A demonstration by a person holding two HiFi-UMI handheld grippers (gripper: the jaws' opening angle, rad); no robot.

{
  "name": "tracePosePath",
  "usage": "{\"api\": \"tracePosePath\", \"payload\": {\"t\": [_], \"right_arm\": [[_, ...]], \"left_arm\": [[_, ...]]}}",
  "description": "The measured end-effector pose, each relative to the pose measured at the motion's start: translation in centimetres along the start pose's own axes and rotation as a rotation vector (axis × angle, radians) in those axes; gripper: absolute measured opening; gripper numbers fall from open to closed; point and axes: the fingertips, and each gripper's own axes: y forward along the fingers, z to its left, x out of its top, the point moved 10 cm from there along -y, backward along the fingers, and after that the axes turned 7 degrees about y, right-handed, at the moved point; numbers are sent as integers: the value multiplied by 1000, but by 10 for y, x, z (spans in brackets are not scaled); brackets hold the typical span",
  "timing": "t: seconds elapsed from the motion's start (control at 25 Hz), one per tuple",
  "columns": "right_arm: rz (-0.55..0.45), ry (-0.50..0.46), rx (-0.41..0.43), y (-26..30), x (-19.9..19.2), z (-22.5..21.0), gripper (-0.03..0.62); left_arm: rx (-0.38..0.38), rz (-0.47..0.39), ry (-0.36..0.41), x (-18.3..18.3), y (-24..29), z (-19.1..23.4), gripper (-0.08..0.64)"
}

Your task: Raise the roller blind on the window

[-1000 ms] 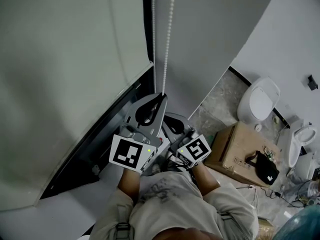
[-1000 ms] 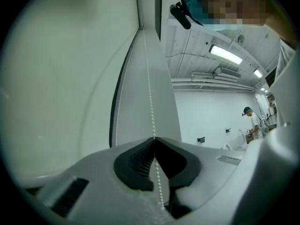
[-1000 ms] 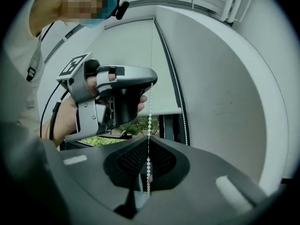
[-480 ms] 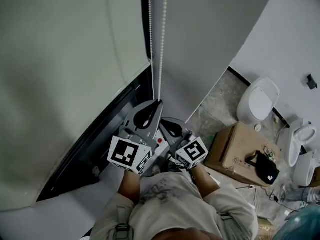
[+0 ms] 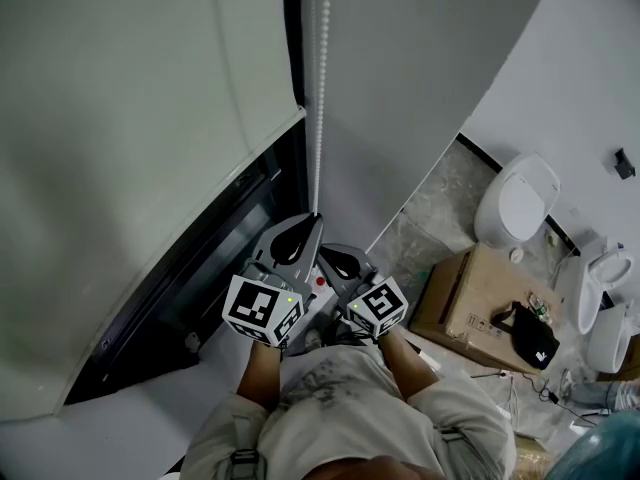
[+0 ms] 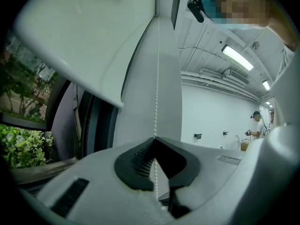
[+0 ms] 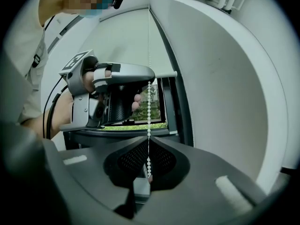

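Left tool (image 5: 311, 220) and right tool (image 5: 338, 256), just below it, each pinch the bead chain (image 5: 318, 98) — the roller blind (image 5: 130, 118)'s bottom edge leaves the window (image 5: 205, 268) open beneath.

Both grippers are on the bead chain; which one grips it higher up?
The left gripper: its jaws pinch the bead chain higher up, while the right gripper is shut on the same chain just below it, closer to the person.
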Motion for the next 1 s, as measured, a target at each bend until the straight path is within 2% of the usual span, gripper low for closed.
{"api": "tracePosePath", "payload": {"t": [0.36, 0.72, 0.88, 1.0], "right_arm": [[32, 14, 8, -1, -17, 0, 12], [106, 33, -7, -9, -43, 0, 12], [108, -16, -14, -14, -39, 3, 20], [59, -50, 16, -21, -27, 6, 51]], "left_arm": [[-1, 28, -26, -17, -4, -4, 8], [-7, 84, -55, -44, -10, -7, 8], [-6, 81, -53, -44, -10, -8, 9], [-5, 80, -54, -44, -10, -7, 8]]}}
